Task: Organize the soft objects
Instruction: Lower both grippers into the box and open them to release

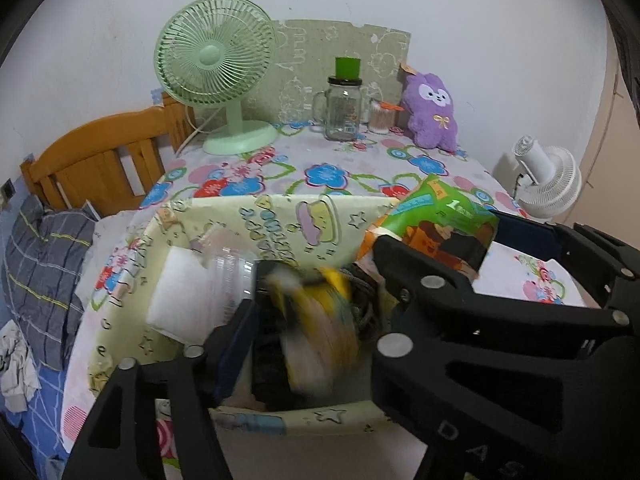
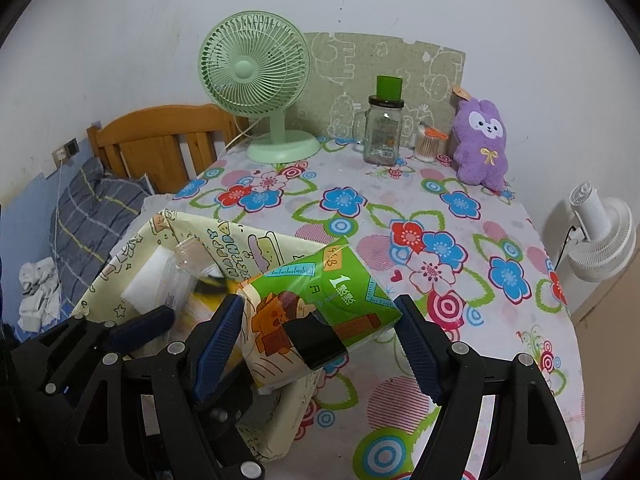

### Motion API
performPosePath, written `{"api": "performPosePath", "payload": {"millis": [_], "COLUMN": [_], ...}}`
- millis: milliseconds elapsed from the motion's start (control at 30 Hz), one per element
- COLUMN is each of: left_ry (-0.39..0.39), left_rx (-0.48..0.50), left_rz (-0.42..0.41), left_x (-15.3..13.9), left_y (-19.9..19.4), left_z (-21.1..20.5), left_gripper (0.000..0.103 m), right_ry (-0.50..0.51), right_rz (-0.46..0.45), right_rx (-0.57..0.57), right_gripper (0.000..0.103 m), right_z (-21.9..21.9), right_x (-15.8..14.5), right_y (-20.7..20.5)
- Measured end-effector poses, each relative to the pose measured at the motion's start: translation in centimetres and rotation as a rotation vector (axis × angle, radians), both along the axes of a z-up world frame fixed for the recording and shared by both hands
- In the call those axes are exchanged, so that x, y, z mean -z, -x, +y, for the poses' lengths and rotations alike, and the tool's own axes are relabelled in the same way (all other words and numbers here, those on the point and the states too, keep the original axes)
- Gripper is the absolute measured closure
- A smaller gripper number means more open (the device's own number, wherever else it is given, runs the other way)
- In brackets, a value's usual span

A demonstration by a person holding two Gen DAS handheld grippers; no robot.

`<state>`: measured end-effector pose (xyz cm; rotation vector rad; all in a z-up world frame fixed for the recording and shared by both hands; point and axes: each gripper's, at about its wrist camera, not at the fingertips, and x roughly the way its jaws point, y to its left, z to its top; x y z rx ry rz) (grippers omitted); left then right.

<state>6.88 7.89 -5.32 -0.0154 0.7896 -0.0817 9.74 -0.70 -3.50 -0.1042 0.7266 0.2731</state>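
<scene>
A pale yellow cartoon-print box (image 1: pixel 240 208) (image 2: pixel 224 236) stands open at the near left corner of the flowered table. My left gripper (image 1: pixel 316 274) is over it, open, with a blurred yellow soft thing (image 1: pixel 320 320) between its fingers and no pad pressing on it. A white foam block (image 1: pixel 176 300) and a clear bottle (image 1: pixel 228 272) lie inside. My right gripper (image 2: pixel 320 300) is shut on a green tissue pack (image 2: pixel 320 304) (image 1: pixel 440 220), tilted over the box's right rim. A purple plush (image 2: pixel 480 144) (image 1: pixel 432 116) sits at the back right.
At the back of the table stand a green desk fan (image 2: pixel 256 76), a glass jar with a green lid (image 2: pixel 384 128) and a tub of cotton swabs (image 2: pixel 426 146). A wooden headboard (image 2: pixel 160 140) and bedding lie left. A white fan (image 2: pixel 600 236) stands right.
</scene>
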Motion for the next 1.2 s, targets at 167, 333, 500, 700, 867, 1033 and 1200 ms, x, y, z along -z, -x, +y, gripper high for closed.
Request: {"api": "performPosePath", "payload": {"millis": [167,333,500,700,867,1033,1200], "left_ry": [-0.009,-0.016,-0.029,-0.053,-0.065,-0.067,-0.057], "left_rx": [-0.015,-0.045,-0.073,-0.098,-0.106,-0.103,-0.094], "left_rz": [-0.014,-0.013,0.001,0.009,0.024,0.034,0.03], "left_x": [-0.3,-0.5,-0.3,0.2,0.7,1.1,1.0], "left_y": [-0.3,-0.7,-1.1,-1.5,-1.7,-1.5,-1.2], "left_z": [0.7,1.8,3.0,4.2,4.9,5.1,5.0], "left_gripper": [0.024,0.02,0.017,0.017,0.017,0.012,0.009], "right_ry": [0.003,0.004,0.003,0.001,0.005,0.038,0.044], "right_rz": [-0.013,-0.024,-0.025,-0.005,0.01,0.022,0.033], "right_rx": [-0.01,-0.031,-0.06,-0.104,-0.128,-0.167,-0.187], "right_gripper": [0.025,0.024,0.024,0.024,0.022,0.02,0.011], "right_z": [0.6,1.5,2.7,4.1,5.2,6.2,6.5], "right_x": [-0.4,-0.6,-0.5,0.2,0.9,1.5,1.5], "right_y": [-0.2,-0.5,-1.0,-2.0,-2.6,-2.8,-2.8]}}
